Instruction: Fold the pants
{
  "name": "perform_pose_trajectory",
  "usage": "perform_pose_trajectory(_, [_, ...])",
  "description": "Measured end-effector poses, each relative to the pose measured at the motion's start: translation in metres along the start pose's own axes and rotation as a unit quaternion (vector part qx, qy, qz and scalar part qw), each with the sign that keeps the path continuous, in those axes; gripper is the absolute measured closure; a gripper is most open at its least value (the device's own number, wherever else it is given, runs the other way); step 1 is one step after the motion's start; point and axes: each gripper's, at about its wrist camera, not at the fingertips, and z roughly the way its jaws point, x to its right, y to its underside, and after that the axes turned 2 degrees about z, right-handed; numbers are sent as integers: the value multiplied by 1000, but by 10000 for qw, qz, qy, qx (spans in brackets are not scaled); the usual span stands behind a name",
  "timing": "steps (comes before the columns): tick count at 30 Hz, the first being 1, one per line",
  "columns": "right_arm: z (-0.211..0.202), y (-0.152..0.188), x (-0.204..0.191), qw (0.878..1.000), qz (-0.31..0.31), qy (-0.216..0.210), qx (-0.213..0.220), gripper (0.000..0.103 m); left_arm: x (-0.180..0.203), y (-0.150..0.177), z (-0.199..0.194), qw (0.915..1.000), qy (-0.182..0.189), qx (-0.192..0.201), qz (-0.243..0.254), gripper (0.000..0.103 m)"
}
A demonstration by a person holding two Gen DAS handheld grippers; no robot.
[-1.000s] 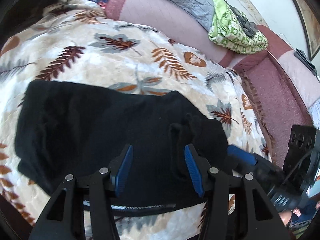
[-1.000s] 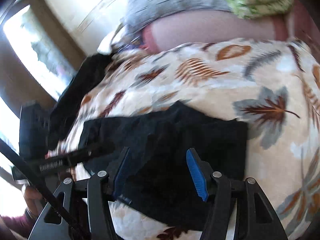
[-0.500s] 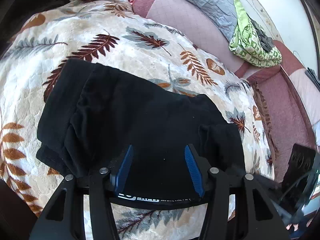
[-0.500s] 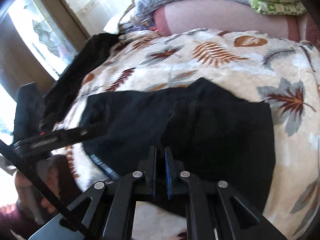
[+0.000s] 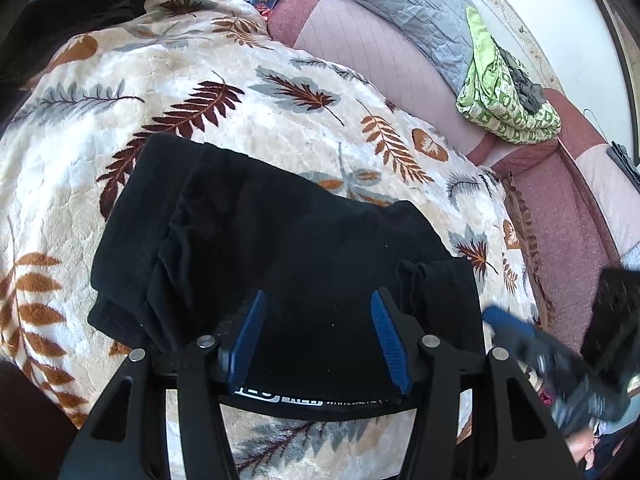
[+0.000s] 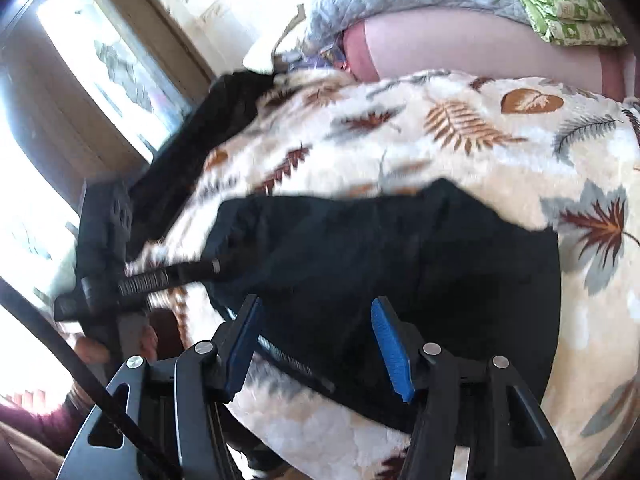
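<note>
Both the left gripper [image 5: 316, 338] and right gripper [image 6: 314, 344] gape, the right just reopened, over black pants [image 5: 280, 248] (waistband lettering unreadable).

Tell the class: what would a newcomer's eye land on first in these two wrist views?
The black pants, folded into a compact block, lie in the middle of a cream leaf-print blanket. Both the left gripper and the right gripper stand open just above the pants' near edge. A bright green cloth sits at the far right on the pink bedding.
</note>
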Motion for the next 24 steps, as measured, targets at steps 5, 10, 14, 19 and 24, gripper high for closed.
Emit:
perform_pose_trajectory(5, [46, -16, 39, 9972, 675, 150, -295, 41, -2, 1, -13, 9999, -56, 130, -32, 48])
perform_pose_trajectory(10, [70, -16, 46, 9943, 801, 330, -617, 33, -44, -10, -42, 9942, -273, 751, -724, 36])
perform_pose_trajectory(14, [59, -33, 17, 9959, 295, 488, -702, 33, -83, -12, -49, 9875, -445, 878, -1231, 36])
perform_pose_trajectory(19, [80, -60, -25, 9938, -1, 212, -1094, 25, -105, 4, -38, 9864, -562, 638, -1404, 36])
perform_pose_trajectory(24, [135, -82, -65, 9842, -29, -142, -1767, 23, -109, 13, -26, 9868, -506, 637, -1400, 23])
